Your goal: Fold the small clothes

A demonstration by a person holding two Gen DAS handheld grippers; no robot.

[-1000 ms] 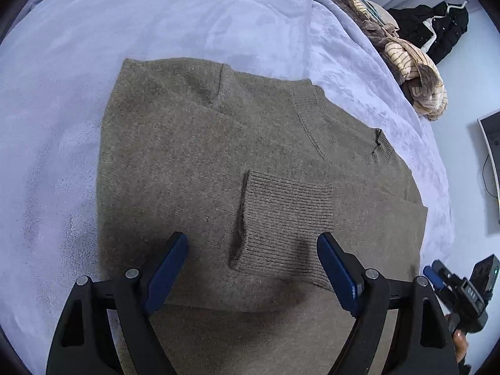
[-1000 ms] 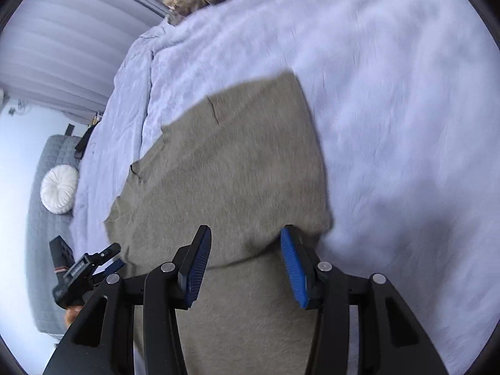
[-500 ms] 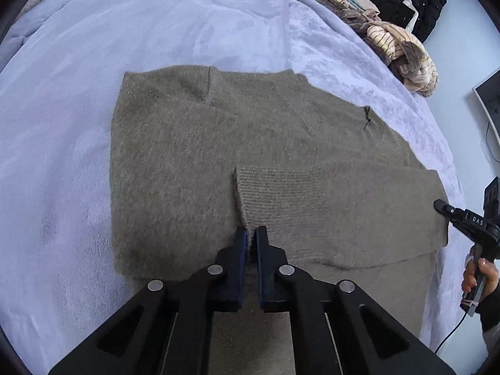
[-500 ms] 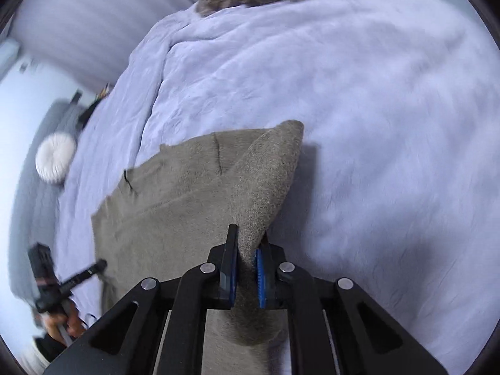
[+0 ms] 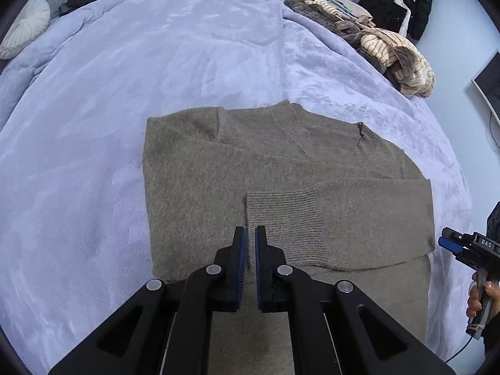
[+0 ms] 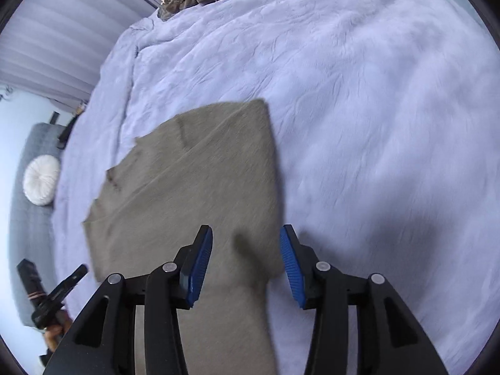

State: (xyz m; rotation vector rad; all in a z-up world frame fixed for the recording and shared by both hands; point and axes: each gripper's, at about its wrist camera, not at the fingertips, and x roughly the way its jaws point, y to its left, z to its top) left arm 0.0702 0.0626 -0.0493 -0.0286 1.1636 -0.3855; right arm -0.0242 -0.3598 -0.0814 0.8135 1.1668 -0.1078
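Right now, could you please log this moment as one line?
stage: sleeve folded across grey-brown knitted sweater | left gripper: shut on cuff edge | right gripper: open, just opening

- A lavender plush blanket (image 5: 193,62) covers the bed in front of me and fills most of both views.
- A heap of striped beige and brown clothes (image 5: 384,47) lies at the blanket's far edge, upper right in my left view, top centre in my right view.
- A black jacket (image 5: 403,3) hangs at the top right of my left view.
- A round white cushion (image 6: 42,184) rests on a grey quilted seat (image 6: 28,234) at the left edge of my right view.
- Pale pleated curtains (image 6: 59,31) fill the upper left there.
- A dark screen's edge (image 5: 489,78) shows at the right of my left view.
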